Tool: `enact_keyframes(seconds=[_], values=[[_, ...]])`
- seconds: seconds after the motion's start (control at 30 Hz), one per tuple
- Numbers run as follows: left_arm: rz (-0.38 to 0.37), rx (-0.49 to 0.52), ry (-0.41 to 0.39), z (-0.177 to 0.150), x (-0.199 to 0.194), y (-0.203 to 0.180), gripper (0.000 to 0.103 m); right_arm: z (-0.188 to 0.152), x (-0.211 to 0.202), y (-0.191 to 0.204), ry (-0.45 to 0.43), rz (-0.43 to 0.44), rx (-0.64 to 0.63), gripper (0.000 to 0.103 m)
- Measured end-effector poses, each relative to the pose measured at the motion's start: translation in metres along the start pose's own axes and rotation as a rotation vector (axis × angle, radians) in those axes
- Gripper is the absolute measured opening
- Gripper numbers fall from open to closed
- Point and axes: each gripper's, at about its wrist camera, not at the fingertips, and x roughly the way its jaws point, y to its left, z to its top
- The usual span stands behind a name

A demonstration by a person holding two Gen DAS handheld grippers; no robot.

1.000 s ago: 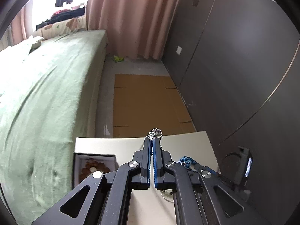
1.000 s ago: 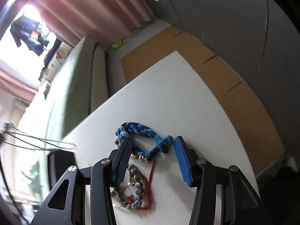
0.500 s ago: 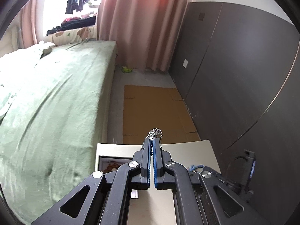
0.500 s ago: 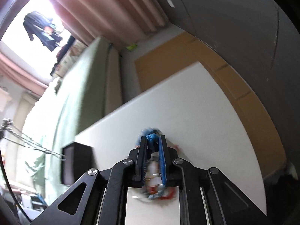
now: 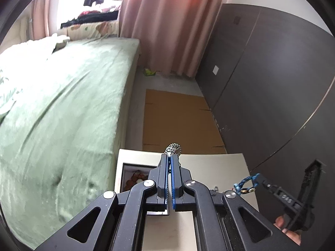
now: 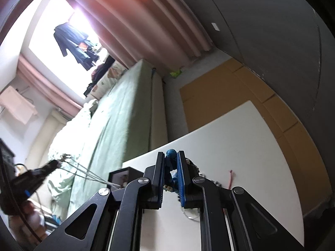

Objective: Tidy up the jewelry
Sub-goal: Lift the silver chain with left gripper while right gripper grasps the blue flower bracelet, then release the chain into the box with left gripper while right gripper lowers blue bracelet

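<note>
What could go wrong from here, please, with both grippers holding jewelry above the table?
1. The left gripper pinches the silver necklace only at its very tips; its chain trails down to the box and could slip out.
2. The right gripper clamps the blue bracelet while other pieces, such as the red cord, lie close beneath; a tangle might drag them along.
3. The grippers are close together, so chain and bracelet could snag.
</note>
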Motion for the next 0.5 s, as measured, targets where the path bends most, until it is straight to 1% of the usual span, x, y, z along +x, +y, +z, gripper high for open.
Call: enact_keyframes(seconds=[0.3, 0.5], values=[[-0.01, -0.048, 0.046, -0.019, 0.033, 0.024, 0.001, -0.003, 0.012, 0.01, 0.019, -0.018, -0.037, 0.013], [-0.008, -0.104, 0.081, -0.036, 0.062, 0.04, 0.001, -0.004, 0.013, 0.011, 0.021, -0.008, -0.021, 0.013]])
